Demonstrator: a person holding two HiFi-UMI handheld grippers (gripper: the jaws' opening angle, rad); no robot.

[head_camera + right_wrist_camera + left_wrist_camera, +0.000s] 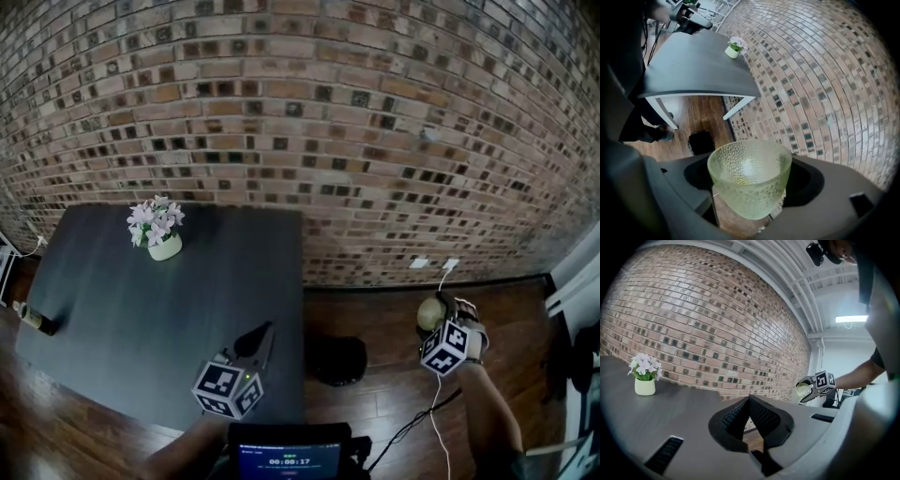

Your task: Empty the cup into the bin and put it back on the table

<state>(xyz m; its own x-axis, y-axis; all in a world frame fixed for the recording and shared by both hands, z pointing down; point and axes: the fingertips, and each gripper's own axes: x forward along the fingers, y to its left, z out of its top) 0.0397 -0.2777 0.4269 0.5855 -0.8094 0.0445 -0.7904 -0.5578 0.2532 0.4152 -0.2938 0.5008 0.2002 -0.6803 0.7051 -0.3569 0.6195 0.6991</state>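
A pale green dimpled glass cup (pixel 750 180) sits between the jaws of my right gripper (pixel 751 197), which is shut on it. The cup looks empty and its mouth faces the brick wall. In the head view the right gripper (pixel 434 312) holds the cup (pixel 428 315) over the wooden floor, right of the black bin (pixel 337 360). The bin (pixel 701 142) stands on the floor by the dark table (pixel 141 319). My left gripper (pixel 261 339) hovers over the table's near right corner, jaws shut and empty (pixel 749 401).
A small white pot of flowers (pixel 159 230) stands at the table's back. A small dark object (pixel 36 322) lies at the table's left edge. A brick wall (pixel 375 141) with sockets (pixel 433 263) runs behind. Cables (pixel 412 427) trail on the floor.
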